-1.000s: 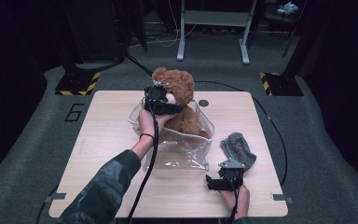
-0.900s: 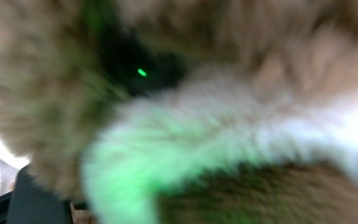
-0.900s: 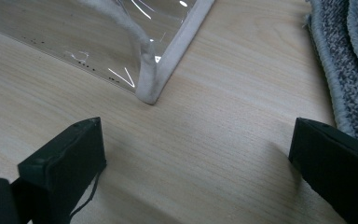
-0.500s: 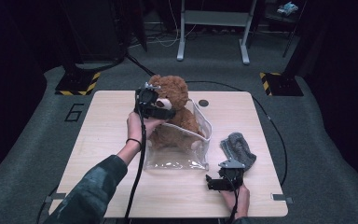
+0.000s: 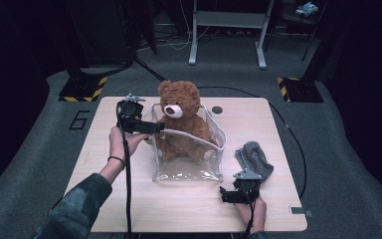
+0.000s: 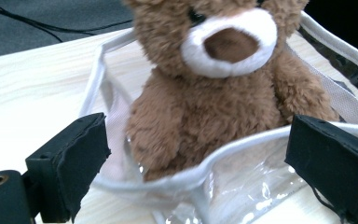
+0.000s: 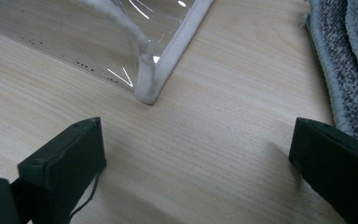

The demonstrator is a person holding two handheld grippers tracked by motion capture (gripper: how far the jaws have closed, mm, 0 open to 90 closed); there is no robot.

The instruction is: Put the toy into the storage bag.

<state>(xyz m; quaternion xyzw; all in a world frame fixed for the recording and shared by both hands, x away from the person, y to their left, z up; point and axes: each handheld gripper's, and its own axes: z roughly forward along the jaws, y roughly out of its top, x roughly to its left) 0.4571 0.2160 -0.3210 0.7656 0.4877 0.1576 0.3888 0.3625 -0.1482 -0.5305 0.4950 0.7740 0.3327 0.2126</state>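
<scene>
Your left gripper (image 5: pixel 155 127), jaws just opened wide and empty, sits at nine o'clock of the brown plush teddy bear (image 5: pixel 181 117) seated in the clear plastic white-trimmed pouch (image 5: pixel 189 167). The bear looks placed. Next likely calls for your right gripper (image 5: pixel 225 194), spread wide and empty, to fetch the grey knitted sock (image 5: pixel 253 158) at its one o'clock.

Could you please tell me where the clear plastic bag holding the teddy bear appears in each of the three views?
High view: clear plastic bag at the table's centre, around the teddy bear.
Left gripper view: the bag spans the middle and bottom, its white rim crossing between the jaws.
Right gripper view: the bag's corner lies at the top left.
Shared landmark: the bag's white edging.
</scene>
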